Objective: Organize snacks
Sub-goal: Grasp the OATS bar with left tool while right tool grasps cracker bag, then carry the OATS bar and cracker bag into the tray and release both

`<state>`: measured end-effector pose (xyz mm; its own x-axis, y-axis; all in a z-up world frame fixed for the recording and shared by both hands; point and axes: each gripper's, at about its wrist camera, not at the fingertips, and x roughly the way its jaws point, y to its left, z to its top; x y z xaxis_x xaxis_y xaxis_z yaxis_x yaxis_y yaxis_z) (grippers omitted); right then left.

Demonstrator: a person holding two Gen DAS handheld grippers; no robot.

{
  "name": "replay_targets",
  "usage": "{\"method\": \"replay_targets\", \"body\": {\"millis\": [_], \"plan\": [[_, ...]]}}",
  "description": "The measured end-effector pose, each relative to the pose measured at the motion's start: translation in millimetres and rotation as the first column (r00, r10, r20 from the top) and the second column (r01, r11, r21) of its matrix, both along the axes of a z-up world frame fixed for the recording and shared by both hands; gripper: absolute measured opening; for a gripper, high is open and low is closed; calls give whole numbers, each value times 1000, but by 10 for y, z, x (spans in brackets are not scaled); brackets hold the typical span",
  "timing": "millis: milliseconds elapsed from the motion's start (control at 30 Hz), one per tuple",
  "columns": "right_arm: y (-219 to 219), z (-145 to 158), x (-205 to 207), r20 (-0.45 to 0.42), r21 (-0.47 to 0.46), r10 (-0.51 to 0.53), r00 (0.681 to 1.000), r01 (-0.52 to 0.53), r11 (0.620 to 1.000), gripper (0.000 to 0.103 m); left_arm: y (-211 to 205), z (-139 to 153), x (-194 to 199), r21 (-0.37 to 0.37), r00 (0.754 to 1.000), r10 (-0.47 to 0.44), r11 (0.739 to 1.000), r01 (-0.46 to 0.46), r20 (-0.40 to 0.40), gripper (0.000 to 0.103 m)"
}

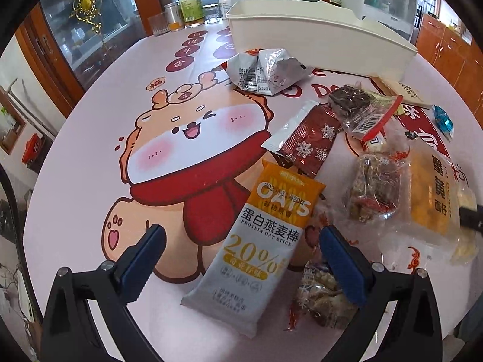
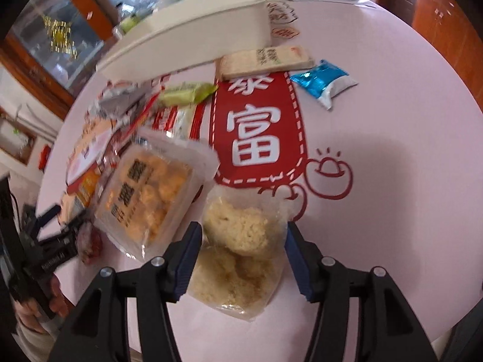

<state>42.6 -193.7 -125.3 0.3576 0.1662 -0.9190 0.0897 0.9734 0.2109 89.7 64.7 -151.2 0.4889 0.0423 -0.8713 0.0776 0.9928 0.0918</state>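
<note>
Left wrist: your left claw [image 1: 238, 241] hangs spread around the oat bar [image 1: 256, 247], not pinching; white bin [image 1: 317, 39] looks empty, snacks all on the desk [image 1: 90, 150] | Right wrist: your right claw [image 2: 243, 241] is spread over the crumbly snack bag [image 2: 241, 259]; sorting barely begun, I judge.

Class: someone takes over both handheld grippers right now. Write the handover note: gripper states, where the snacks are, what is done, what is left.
Left gripper: open, empty, jaws either side of the oat bar, which lies flat on the table.
Right gripper: open, empty, jaws either side of the clear bag of pale puffs.
White bin: at the far side; its inside is hidden.
Done: nothing visibly sorted.
Left: all the snacks still loose on the table, including the yellow pack, blue packet and snowflake wrapper.
</note>
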Motion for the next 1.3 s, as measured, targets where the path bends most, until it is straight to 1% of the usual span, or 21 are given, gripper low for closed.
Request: {"method": "replay_targets", "body": {"millis": [67, 167, 233, 300, 367, 433, 500, 567, 633, 667, 733, 833, 967, 1133, 1233, 1300], "plan": [[51, -30, -5, -4, -27, 17, 1000, -17, 999, 60, -1, -9, 24, 3, 1000, 8, 1000, -8, -2, 102], [75, -65, -16, -6, -42, 35, 999, -35, 999, 63, 12, -20, 57, -11, 1000, 15, 1000, -15, -11, 97], [128, -71, -28, -4, -76, 62, 998, -62, 995, 65, 47, -30, 97, -33, 999, 27, 999, -28, -30, 86], [194, -81, -40, -6, -119, 95, 995, -95, 988, 66, 109, -41, 129, -43, 997, 51, 998, -53, -52, 78], [237, -91, -57, -8, -145, 114, 993, -114, 983, 67, 160, -66, 147, -35, 996, 65, 997, -67, -60, 78], [237, -88, -63, -6, -149, 119, 993, -118, 982, 67, 180, -93, 142, -23, 996, 68, 997, -70, -63, 77], [225, -87, -64, -3, -146, 121, 993, -120, 982, 67, 189, -99, 131, -29, 996, 67, 997, -69, -61, 77], [220, -88, -68, 4, -148, 124, 992, -122, 981, 67, 192, -101, 128, -41, 996, 72, 996, -74, -60, 75], [237, -90, -75, 10, -157, 128, 992, -125, 980, 67, 210, -96, 106, -86, 996, 67, 994, -73, -66, 61], [241, -90, -78, 13, -160, 130, 991, -127, 979, 67, 210, -89, 95, -92, 995, 71, 993, -77, -64, 58], [256, -90, -87, 23, -165, 134, 991, -129, 978, 64, 171, -74, 62, -93, 997, 60, 994, -64, -45, 41], [254, -81, -110, 35, -164, 140, 989, -133, 977, 58, 129, -73, 24, -83, 997, 77, 993, -78, -25, 38], [250, -69, -126, 55, -161, 143, 988, -132, 978, 53, 122, -68, -22, -96, 993, 116, 989, -117, -12, 36], [201, -21, -150, 87, -162, 118, 989, -103, 981, 49, 136, -41, -65, -137, 989, 144, 980, -145, -21, 35], [164, 51, -180, 122, -164, 108, 987, -87, 983, 48, 136, 68, -112, -152, 988, 151, 977, -149, 5, 35], [147, 132, -199, 155, -175, 107, 982, -79, 981, 48, 111, 198, -152, -161, 989, 143, 978, -136, 37, 35]]}}
